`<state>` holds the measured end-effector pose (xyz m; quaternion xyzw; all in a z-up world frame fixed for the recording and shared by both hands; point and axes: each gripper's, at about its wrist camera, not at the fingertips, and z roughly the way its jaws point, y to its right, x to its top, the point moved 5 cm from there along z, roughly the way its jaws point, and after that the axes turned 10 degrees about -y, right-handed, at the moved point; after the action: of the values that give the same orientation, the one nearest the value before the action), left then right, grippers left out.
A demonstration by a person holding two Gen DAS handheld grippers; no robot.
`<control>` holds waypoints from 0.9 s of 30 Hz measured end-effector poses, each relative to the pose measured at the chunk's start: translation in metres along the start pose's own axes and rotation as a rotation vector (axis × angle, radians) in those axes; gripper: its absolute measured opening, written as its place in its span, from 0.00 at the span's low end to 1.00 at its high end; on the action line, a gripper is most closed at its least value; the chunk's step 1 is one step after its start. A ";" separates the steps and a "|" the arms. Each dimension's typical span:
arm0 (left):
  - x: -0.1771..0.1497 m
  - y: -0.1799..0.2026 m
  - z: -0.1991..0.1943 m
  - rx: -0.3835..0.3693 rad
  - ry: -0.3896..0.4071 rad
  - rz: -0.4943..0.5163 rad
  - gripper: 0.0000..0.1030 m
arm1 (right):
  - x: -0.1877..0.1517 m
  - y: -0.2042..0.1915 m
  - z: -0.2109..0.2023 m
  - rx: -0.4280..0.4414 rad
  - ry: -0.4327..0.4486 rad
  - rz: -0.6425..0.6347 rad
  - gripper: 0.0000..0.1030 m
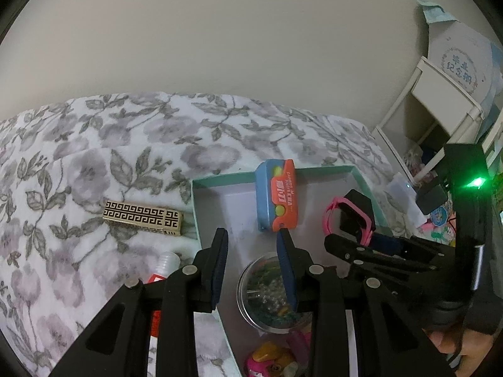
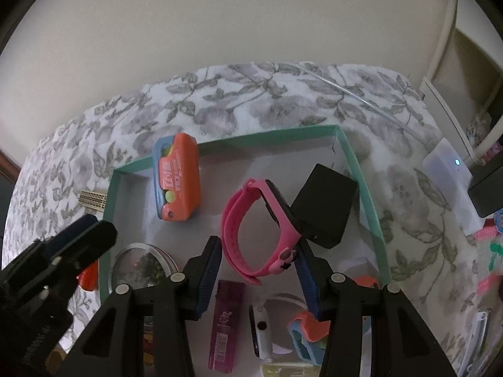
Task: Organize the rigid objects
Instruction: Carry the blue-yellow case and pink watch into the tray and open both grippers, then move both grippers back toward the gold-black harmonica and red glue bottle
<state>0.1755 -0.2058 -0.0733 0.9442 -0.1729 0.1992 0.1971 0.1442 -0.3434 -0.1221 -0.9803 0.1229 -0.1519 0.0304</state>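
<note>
Teal cardboard forms the low walls of an open box (image 2: 361, 169) lying on a flowered grey-and-white blanket (image 1: 78, 144). Several small things already sit inside it: an orange and blue case (image 2: 179, 179) leaning against the far wall, a pink watch (image 2: 251, 226) on its side in the middle, a black block (image 2: 323, 204) just beside the watch near the right wall, a round clear tub (image 1: 267, 292) of small bits at the near left, and nearer the camera a purple stick (image 2: 224, 323) and a white oval gadget (image 2: 261, 330).

Judging by this, the sorting looks well underway but unfinished. A gold and black patterned bar (image 1: 143, 218) lies on the blanket outside the box, just beyond its left wall, and a small clear cup (image 1: 168, 262) sits nearer on the same side. More small items lie past the right wall.

Both sets of tongs are spread apart and hold nothing. The left gripper (image 1: 253, 270) hangs over the box's near left part, above the tub. The right gripper (image 2: 259, 279) hovers over the middle, its prongs to either side of the watch's near loop; whether the right prong touches the strap cannot be told.

Open floor remains in the box's far left corner and along the far wall to the right of the case. The two tools sit close side by side, so room between them is tight. The box walls are low, and the blanket to the left is mostly open.
</note>
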 end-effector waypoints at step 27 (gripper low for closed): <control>0.002 -0.064 -0.010 0.179 -0.020 -0.159 0.84 | 0.008 -0.020 -0.028 -0.048 0.104 -0.067 0.97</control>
<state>0.1998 -0.1468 -0.0834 0.9707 -0.0810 0.1882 0.1254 0.1474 -0.3262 -0.0916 -0.9750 0.0948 -0.2008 -0.0049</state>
